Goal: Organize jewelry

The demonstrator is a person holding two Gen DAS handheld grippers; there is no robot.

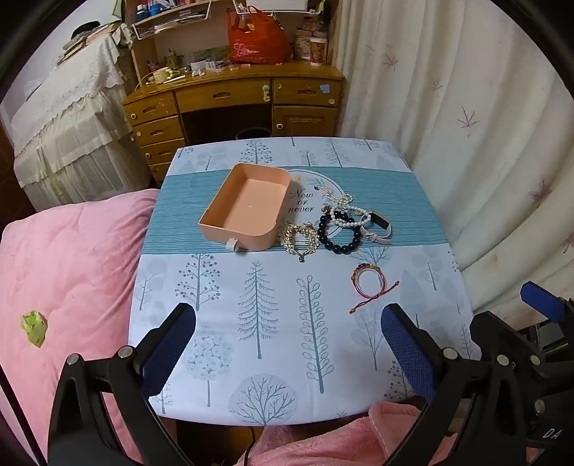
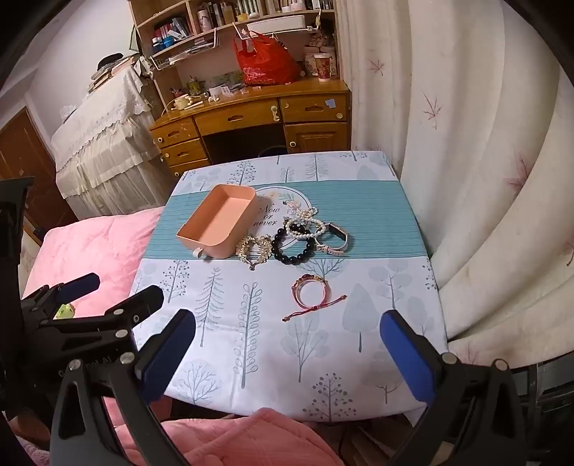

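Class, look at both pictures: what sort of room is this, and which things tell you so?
Most likely a bedroom at home: a pink quilt beside the small cloth-covered table, a cluttered wooden desk with bookshelves, and curtains.

Left gripper (image 1: 288, 335): two black moulded arms, each with a triangular cut-out in its lower part. Each finger carries a blue pad (image 1: 407, 353) with a fine mesh texture on its inner face. Round silver screws (image 1: 125, 352) sit at the arm pivots.

Right gripper (image 2: 287, 338): same build, with black arms, blue pads (image 2: 405, 353) and silver screws (image 2: 447, 357). White lettering is printed on both black housings; only part of it shows and it cannot be read in full.

Clothing: pink fleece fabric (image 2: 229, 441) shows along the lower edge of both views.
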